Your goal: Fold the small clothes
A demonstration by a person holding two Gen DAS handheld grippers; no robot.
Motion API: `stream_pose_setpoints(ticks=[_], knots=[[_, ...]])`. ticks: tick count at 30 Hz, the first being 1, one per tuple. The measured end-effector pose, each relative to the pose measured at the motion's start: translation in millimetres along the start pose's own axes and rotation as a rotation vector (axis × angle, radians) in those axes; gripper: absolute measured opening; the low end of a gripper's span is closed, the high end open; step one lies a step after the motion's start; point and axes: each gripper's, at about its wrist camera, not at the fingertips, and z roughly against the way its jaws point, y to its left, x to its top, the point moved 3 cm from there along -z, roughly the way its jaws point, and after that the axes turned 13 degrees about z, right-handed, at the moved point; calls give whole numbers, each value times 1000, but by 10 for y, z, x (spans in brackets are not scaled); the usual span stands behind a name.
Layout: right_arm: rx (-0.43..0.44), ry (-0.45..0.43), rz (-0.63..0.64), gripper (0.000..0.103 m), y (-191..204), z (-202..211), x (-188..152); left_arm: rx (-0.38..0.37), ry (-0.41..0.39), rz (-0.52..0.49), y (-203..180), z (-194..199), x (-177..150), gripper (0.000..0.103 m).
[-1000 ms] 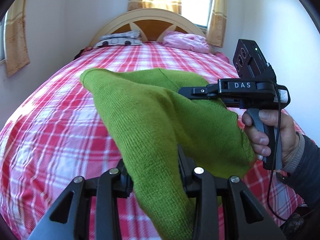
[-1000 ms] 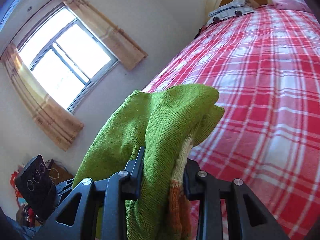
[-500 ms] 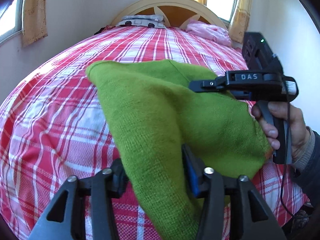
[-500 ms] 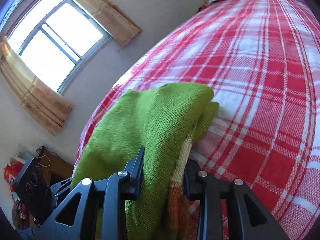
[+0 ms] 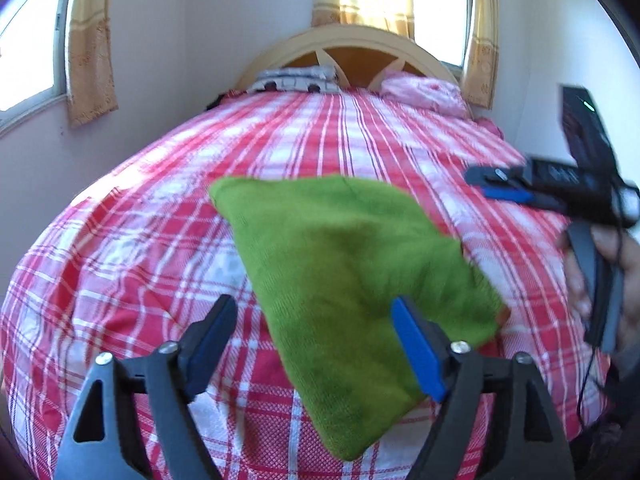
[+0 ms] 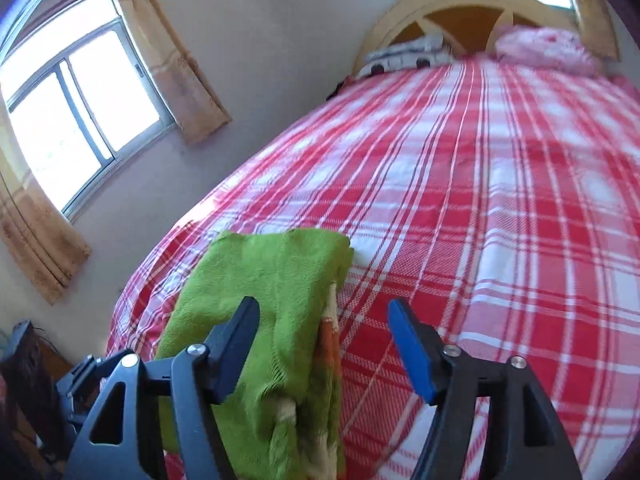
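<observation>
A green knit garment [image 5: 344,272] lies folded on the red plaid bedspread [image 5: 120,240]. My left gripper [image 5: 316,320] hovers at its near edge with the jaws opening. The cloth shows between the blue pads, which do not press on it. In the left wrist view my right gripper [image 5: 488,184] is off to the right, clear of the garment, held by a hand [image 5: 616,256]. In the right wrist view the garment [image 6: 272,288] lies low and left, showing an orange and cream hem. My right gripper [image 6: 320,312] is opening, and the cloth lies by the left finger, unpinched.
A pink pillow [image 5: 424,90] and folded grey-white bedding [image 5: 296,80] sit against the curved headboard [image 5: 352,40]. A wall with a curtained window [image 6: 80,100] runs along the bed's left side. Dark furniture [image 6: 24,360] stands by the bed's near left corner.
Both grippers were shut on the lifted green garment. Both have opened and let it go, so it now lies on the bed. The right gripper has pulled away to the right.
</observation>
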Motion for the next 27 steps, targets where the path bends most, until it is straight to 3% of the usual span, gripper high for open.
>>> stream_pose_setpoints(ticks=[3, 10, 27], knots=[[-37, -58, 62, 70, 206, 353, -66, 1, -72, 18, 11, 159, 101, 98], [-78, -149, 169, 73, 605, 736, -103, -21, -167, 46, 15, 464, 272, 101], [-63, -170, 194, 73, 773, 821, -140, -18, -189, 57, 9, 530, 303, 101]])
